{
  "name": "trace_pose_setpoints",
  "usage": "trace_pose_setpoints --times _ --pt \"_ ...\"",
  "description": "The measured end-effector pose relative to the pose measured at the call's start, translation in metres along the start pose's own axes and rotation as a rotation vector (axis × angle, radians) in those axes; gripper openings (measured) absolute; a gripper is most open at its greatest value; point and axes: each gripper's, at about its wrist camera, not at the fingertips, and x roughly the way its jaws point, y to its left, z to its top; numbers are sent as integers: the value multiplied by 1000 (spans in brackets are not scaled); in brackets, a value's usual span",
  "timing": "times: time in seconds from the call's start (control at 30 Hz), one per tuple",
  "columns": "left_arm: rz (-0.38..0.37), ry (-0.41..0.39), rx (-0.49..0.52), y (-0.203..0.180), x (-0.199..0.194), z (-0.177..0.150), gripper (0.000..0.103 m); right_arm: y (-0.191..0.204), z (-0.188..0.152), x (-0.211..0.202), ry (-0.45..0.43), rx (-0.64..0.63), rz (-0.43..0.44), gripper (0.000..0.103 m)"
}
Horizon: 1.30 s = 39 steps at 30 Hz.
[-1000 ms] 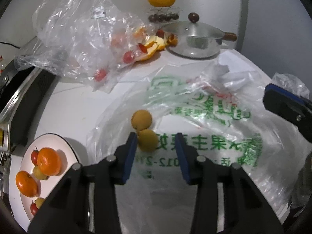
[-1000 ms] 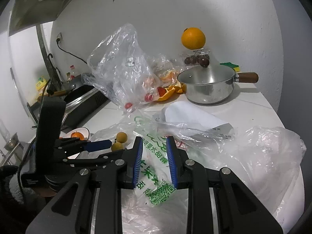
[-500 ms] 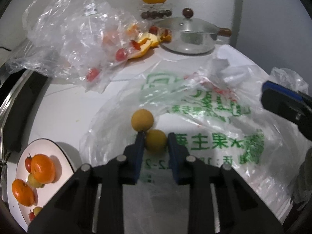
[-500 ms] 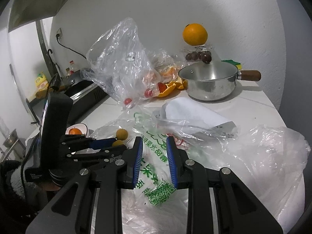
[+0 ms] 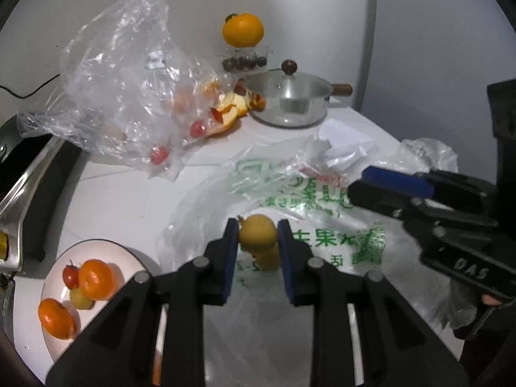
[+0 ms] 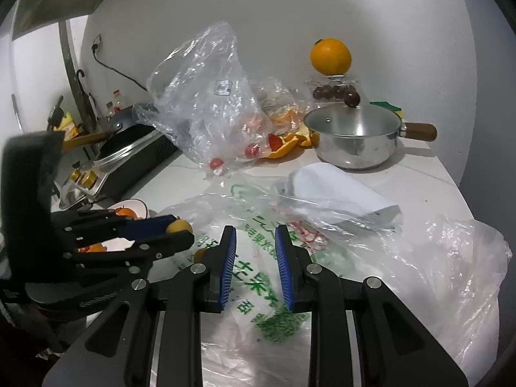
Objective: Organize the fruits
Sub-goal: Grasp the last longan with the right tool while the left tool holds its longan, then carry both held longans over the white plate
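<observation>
My left gripper [image 5: 258,225] is shut on a small yellow fruit [image 5: 257,237] and holds it just above the green-printed plastic bag [image 5: 322,206]. A second yellow fruit [image 5: 270,259] lies on the bag right below it. In the right wrist view the left gripper [image 6: 180,229] shows at the left with the held fruit [image 6: 180,225] at its tips. A white plate [image 5: 129,271] at the lower left carries oranges [image 5: 95,279], a tomato and small yellow fruits. My right gripper [image 6: 254,232] hovers over the bag, shut with nothing between its pads.
A crumpled clear bag [image 5: 122,96] with tomatoes and orange peel lies at the back left. A steel pot [image 5: 290,103] with a lid stands behind, next to an orange [image 5: 242,29] on a glass of dark fruit. A stove [image 5: 32,177] borders the left edge.
The left gripper's jaws closed on the nearer yellow fruit and lifted it off the bag. The other yellow fruit stayed put. The right gripper has kept still.
</observation>
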Motion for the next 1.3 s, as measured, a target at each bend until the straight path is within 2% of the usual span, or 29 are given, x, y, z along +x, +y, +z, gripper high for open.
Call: trace_pose_setpoints --times 0.27,0.6,0.87,1.3 --pt "-45 -55 -5 17 -30 -6 25 25 2 12 32 -29 -2 26" --pt "-66 -63 -35 45 -39 -18 25 58 -2 42 107 -80 -16 26" --pt "-71 -77 -44 59 -41 -23 25 64 -9 65 183 -89 -40 31" --pt "-55 -82 -36 69 -49 -31 25 69 -20 82 262 -97 -97 31"
